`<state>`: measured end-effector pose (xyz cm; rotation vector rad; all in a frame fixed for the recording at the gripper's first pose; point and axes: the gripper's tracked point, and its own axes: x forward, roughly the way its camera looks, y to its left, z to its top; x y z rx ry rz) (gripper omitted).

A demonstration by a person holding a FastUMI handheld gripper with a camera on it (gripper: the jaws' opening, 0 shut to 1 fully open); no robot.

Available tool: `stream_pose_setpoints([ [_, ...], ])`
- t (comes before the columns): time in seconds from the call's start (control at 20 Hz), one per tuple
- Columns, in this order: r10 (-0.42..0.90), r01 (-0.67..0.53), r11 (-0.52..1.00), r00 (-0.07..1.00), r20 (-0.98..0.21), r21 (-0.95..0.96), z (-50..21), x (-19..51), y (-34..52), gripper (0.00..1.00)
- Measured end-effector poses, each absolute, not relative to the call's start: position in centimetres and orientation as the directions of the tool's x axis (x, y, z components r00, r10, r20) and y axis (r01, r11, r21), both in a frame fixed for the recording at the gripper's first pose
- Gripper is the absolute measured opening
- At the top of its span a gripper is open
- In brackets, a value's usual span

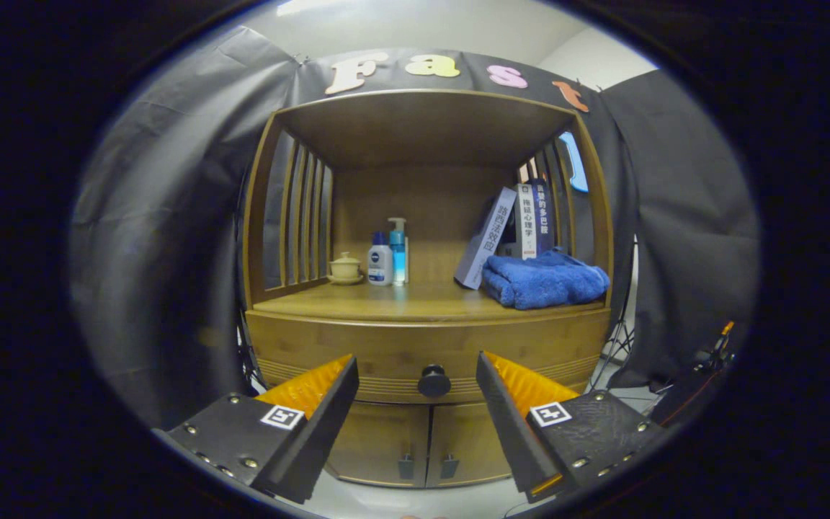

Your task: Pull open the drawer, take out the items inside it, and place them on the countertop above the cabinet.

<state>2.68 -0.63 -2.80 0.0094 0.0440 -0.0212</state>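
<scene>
Black cloth all around as the booth wall, with a wooden cabinet [426,288] standing in the middle. Open shelf on top, its floor serving as the countertop [415,301]; below it the drawer [386,357], fully closed, with a dark round knob [434,380] in the centre of its front; lower still, two small doors [426,443], also closed.

Already on the countertop: a small lidded cup [345,268] at the left, next to it a white bottle [380,264] and a blue pump bottle [398,252], touching or nearly so. At the right, some books [512,231], one leaning against the others, and a folded blue towel [543,279] lying just in front of them. Pushed toward the sides and the back, most probably to leave the middle and front strip of the countertop bare for what comes out of the drawer. Contents of the drawer hidden behind its front, so impossible to say what or how many.

Gripper [417,389] held level and facing the cabinet straight on, fingers spread wide, holding nothing and touching nothing. Knob seen exactly between the two fingers but beyond their tips, not yet within reach. Likely lined up this way on purpose: with the knob centred in the gap, only a straight push forward and a closing of the fingers needed to catch it. Task judged to be at its very start, the pull on the drawer not yet begun.
</scene>
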Motion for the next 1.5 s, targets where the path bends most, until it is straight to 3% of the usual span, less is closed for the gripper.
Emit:
stream_pose_setpoints([
  [0.8,-0.067,0.062,0.997,0.990,-0.128,-0.038,-9.7,11.0,-1.1,0.98],
  [1.0,-0.096,0.091,0.994,0.990,-0.105,-0.053,-10.2,13.6,-2.7,0.62],
  [1.1,-0.095,0.103,0.993,0.988,-0.119,0.057,-10.7,13.5,-2.5,0.44],
  [1.35,-0.083,0.084,0.996,0.983,-0.165,0.001,-11.1,13.9,-2.6,0.38],
  [1.4,-0.072,0.077,0.997,0.984,-0.163,0.025,-10.9,13.7,-2.3,0.30],
  [1.5,-0.069,0.074,0.997,0.985,-0.161,0.024,-10.9,13.1,-2.6,0.30],
])
